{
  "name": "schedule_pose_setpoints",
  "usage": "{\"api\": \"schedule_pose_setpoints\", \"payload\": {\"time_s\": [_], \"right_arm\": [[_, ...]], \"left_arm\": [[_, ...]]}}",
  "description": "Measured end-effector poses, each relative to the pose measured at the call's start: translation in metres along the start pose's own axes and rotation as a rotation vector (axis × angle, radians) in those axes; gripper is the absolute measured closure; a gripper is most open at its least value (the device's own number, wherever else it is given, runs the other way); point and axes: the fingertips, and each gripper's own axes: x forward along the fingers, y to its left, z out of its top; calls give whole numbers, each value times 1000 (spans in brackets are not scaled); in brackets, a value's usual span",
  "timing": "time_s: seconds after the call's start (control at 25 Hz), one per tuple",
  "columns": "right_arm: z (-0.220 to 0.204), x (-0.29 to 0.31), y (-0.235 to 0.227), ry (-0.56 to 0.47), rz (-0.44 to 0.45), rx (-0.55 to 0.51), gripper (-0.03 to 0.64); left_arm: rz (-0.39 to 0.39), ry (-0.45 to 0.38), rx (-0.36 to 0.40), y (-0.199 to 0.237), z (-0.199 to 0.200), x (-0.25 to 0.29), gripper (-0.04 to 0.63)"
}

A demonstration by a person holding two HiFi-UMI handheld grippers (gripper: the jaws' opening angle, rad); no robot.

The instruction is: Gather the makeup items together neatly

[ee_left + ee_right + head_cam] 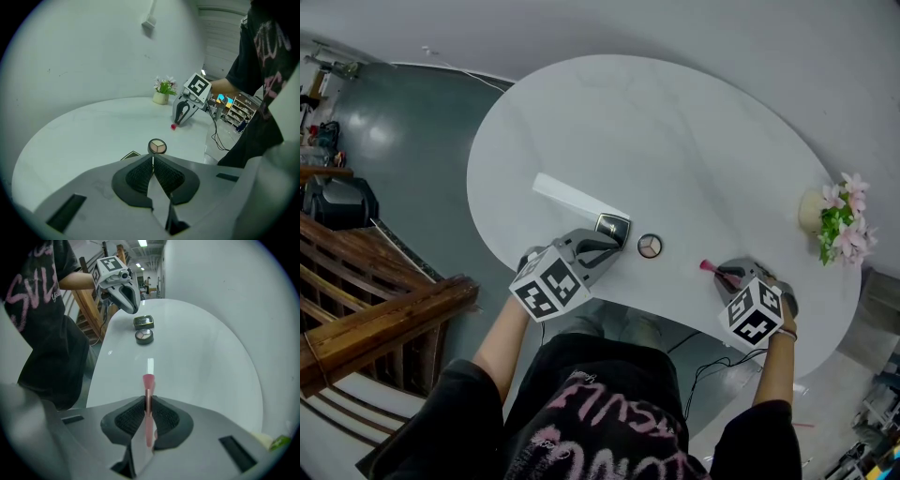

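White glossy table (675,131), rounded bean shape, smooth top

Left gripper (153,158) at the near edge, ribbed black pads pressed together with nothing between them

Right gripper (148,397) at the near edge further right, pointing steeply down. Its ribbed pads pinch a slim pink lip tube (148,383), which lies along the jaws, pink end poking out past the tips

Small pale pot of pink flowers (836,217) at far right, well apart from the rest

Dark square compact (612,226), glossy lid, just beside the left jaw tips, can't tell if touching

Round compact (650,246) just right of it, three pale wedges on top, lying between the two grippers and apart from both
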Motion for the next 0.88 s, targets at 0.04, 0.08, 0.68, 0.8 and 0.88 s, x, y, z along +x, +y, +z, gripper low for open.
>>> {"api": "schedule_pose_setpoints", "payload": {"time_s": [0.04,0.08,0.68,0.8,0.88], "right_arm": [[4,0,0,-3,0,-5,512],[7,1,0,-6,2,-12,512],[64,22,4,-8,54,-128,512],[66,25,4,-1,60,-137,512],[67,26,4,1,61,-137,512]], "left_arm": [[3,-1,0,0,-1,-1,577],[5,-2,0,0,-2,-3,577],[64,17,-70,6,-41,-37,577],[67,18,-77,5,-45,-38,577],[68,20,-76,5,-45,-38,577]]}}
